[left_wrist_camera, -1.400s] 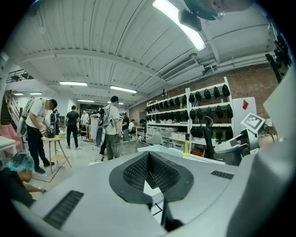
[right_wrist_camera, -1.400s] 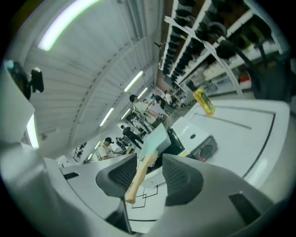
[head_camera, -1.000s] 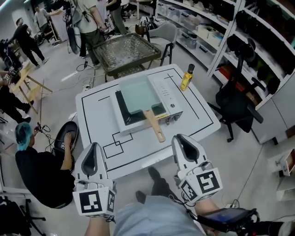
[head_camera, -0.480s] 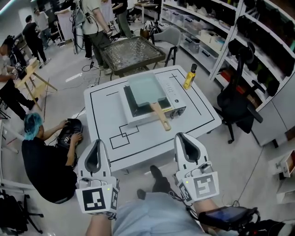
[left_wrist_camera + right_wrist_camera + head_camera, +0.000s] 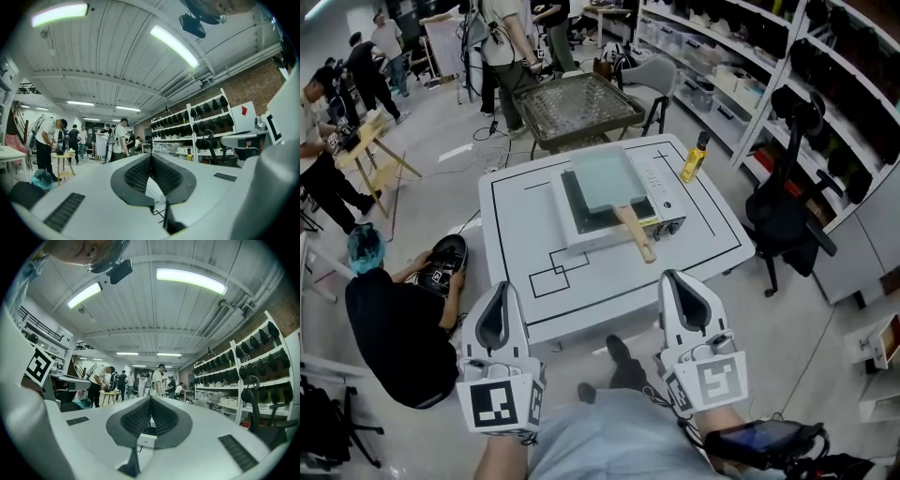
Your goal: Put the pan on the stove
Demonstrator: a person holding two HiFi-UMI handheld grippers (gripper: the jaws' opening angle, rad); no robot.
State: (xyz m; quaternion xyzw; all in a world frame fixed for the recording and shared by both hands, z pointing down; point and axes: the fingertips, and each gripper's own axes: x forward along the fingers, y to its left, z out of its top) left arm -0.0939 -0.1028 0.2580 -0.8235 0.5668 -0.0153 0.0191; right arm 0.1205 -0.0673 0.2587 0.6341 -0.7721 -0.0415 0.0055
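The left hand-held gripper [image 5: 499, 289] has its jaws drawn together with nothing between them. The right hand-held gripper [image 5: 676, 277] is likewise closed and empty. Both point level, close to the person's body, short of the near edge of the worktop [image 5: 516, 234] and touching nothing. Farther out, the pan [image 5: 602, 178] sits on the stove [image 5: 661, 195] at the middle of the worktop. Its wooden handle [image 5: 637, 234] sticks out over the stove's front edge, toward the right hand-held gripper. A yellow bottle [image 5: 695, 159] stands near the far right corner, apart from the stove. I judge the placing done. If any move is left, it is only a check that the pan lies square on the burner, which would mean reaching forward and opening the jaws for the handle.
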